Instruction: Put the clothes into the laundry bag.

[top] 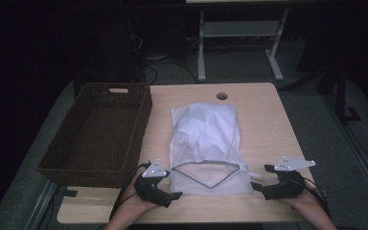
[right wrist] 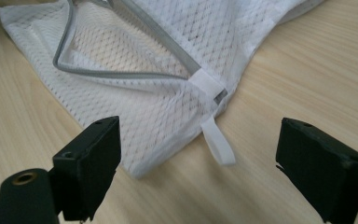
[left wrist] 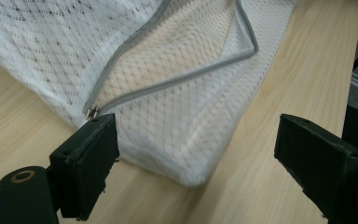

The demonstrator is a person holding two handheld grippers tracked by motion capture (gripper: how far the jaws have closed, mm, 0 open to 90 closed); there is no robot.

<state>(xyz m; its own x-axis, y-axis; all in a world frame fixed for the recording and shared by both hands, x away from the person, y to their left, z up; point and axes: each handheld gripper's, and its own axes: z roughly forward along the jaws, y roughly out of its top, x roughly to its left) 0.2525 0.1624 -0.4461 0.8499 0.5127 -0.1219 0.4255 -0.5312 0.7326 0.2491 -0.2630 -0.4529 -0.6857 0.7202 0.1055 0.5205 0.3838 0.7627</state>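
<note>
While both grippers, left (top: 175, 195) and right (top: 255, 186), are waiting with jaws released beside the mesh bag (top: 207, 146) lying on the bench (top: 263, 124), a careless grab is risking closing its unzipped mouth.

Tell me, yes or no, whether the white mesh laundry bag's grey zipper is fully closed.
No. In the high view, the grey zipper gapes wide across the near end of the white mesh laundry bag, leaving its mouth open.
</note>
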